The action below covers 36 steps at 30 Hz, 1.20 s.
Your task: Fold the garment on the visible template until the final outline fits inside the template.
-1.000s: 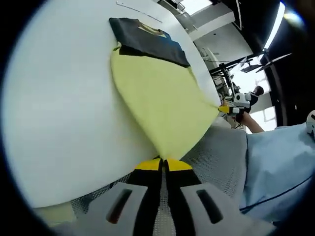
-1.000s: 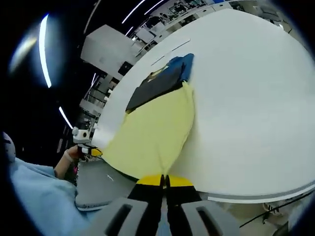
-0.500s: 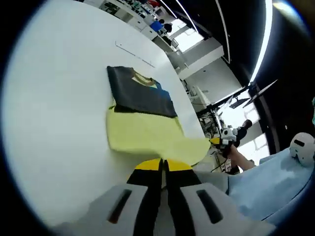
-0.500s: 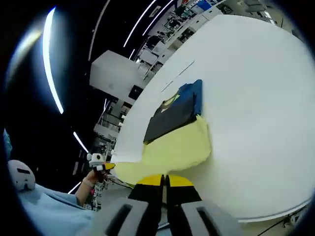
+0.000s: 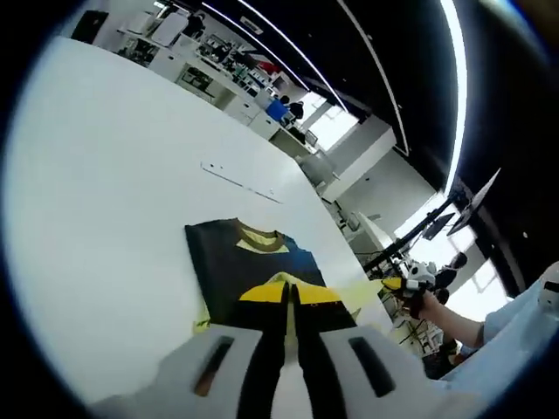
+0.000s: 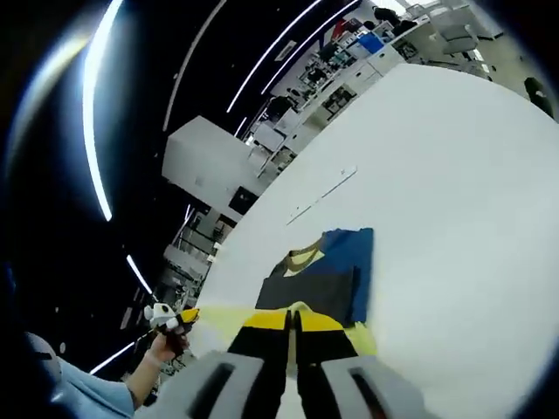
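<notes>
The garment [image 5: 249, 272] lies on the white table [image 5: 105, 201], with a dark upper panel and a yellow collar [image 5: 258, 241]. Its yellow lower half is lifted over the dark panel. My left gripper [image 5: 289, 293] is shut on the yellow hem, and yellow cloth shows to its left [image 5: 202, 319]. In the right gripper view the garment [image 6: 316, 286] shows a blue side [image 6: 352, 260]. My right gripper [image 6: 293, 317] is shut on the same hem, which stretches as a yellow strip [image 6: 223, 314] towards the left gripper [image 6: 171, 318]. A hand holds the right gripper [image 5: 410, 281] at the right of the left gripper view.
A thin pale line [image 5: 238, 179] is marked on the table beyond the collar, also seen as a line [image 6: 323, 196] in the right gripper view. Past the table's far edge stand desks and equipment [image 5: 262, 83]. A pale blue sleeve [image 6: 87, 397] is at lower left.
Both grippers have carried the yellow hem up and forward over the garment. The yellow half, spread out before, now hangs above the dark panel and hides its near part.
</notes>
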### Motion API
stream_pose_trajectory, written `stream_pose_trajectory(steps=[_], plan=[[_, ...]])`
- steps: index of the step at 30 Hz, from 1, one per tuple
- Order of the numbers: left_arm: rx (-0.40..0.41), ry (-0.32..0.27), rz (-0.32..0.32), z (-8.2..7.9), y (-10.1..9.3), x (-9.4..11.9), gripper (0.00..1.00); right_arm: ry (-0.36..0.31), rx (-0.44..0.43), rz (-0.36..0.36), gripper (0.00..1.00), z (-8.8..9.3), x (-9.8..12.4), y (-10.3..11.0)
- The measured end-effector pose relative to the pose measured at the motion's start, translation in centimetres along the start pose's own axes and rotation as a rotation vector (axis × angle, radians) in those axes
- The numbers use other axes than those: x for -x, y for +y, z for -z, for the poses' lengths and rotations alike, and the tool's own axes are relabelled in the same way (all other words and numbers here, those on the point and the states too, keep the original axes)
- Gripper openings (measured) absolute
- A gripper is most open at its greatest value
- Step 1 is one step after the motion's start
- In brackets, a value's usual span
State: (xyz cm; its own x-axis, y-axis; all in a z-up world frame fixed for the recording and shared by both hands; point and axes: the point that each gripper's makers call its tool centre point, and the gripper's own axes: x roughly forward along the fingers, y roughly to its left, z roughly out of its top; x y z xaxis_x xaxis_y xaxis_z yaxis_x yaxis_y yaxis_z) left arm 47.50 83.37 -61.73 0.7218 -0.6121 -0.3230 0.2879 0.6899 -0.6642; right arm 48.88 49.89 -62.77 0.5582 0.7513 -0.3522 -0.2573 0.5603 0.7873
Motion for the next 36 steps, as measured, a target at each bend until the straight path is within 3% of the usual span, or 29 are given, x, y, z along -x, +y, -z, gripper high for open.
stream_pose_trajectory(steps=[14,19,22,29,36], plan=[[0.054,-0.038,-0.068,-3.6,5.4,-4.8,0.0,0.002,0.027,0.061,0.0,-5.1,-5.5,-3.1],[0.154,-0.048,-0.1,-3.4,8.5,-6.9,0.0,0.027,0.031,0.106,0.0,-5.8,-8.2,-5.5],[0.222,-0.046,-0.107,-2.7,9.1,-7.6,0.0,0.038,-0.002,0.124,0.0,-5.8,-9.3,-6.9],[0.27,-0.036,-0.151,-1.1,11.3,-8.7,0.0,0.048,-0.048,0.168,0.0,-5.3,-10.5,-9.6],[0.284,-0.02,-0.188,0.0,13.1,-9.3,0.0,0.046,-0.093,0.188,0.0,-4.5,-11.0,-11.0]])
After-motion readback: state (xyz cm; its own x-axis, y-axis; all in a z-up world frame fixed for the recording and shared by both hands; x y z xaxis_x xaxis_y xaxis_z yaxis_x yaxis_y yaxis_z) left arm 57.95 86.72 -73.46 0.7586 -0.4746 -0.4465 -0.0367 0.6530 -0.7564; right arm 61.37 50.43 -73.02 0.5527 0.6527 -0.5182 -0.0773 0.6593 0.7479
